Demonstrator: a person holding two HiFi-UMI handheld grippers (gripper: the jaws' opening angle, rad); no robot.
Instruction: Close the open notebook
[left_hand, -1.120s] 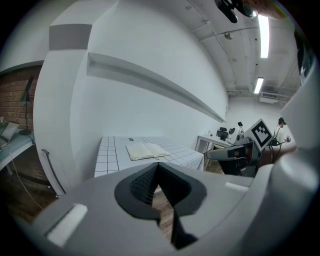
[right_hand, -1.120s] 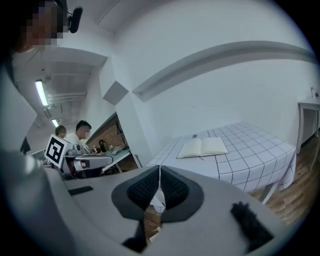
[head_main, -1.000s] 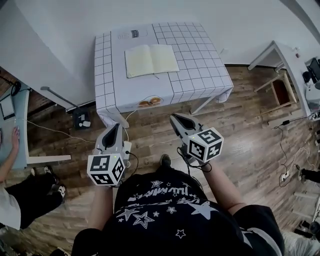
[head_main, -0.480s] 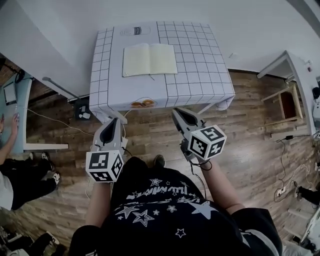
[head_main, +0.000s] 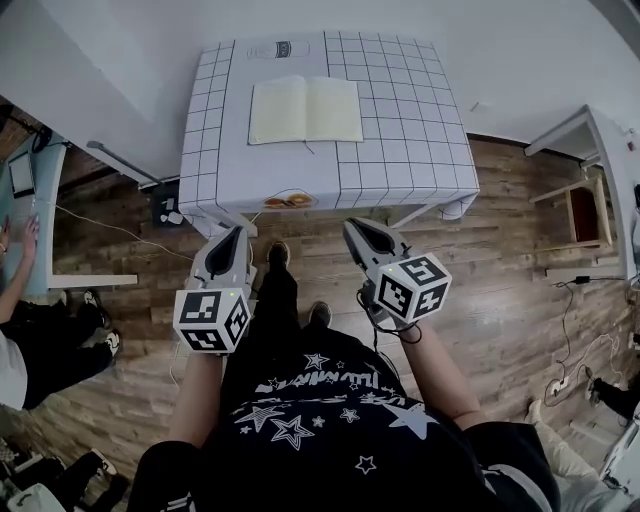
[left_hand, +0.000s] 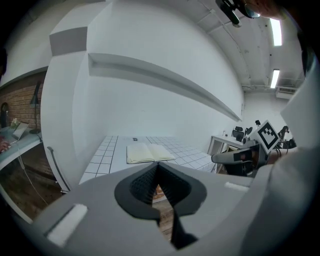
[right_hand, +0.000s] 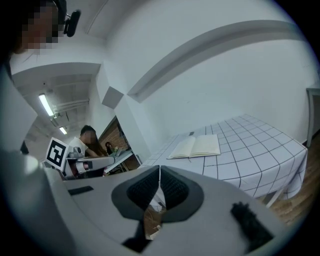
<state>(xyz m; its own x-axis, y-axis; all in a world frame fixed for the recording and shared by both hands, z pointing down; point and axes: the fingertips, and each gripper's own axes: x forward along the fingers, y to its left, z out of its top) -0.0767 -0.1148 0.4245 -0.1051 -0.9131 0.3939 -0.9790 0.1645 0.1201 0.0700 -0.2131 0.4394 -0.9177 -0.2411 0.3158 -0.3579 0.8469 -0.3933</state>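
I see the open notebook (head_main: 305, 109) lying flat, pages up, toward the far side of the white grid-patterned tabletop (head_main: 400, 150). My grippers hang short of its near edge, above the wood-plank floor (head_main: 500, 290). The left gripper (head_main: 238, 233) and the right gripper (head_main: 351, 229) each have their jaws pressed together on nothing. A white wall stands behind, and a second desk (head_main: 605, 170) to the right

From head: steeply down, bench (head_main: 400, 150) ahead, not near. Both gripper views: low, along own jaws, slightly downward toward bench. Shared by all: bench, open notebook (head_main: 305, 108).
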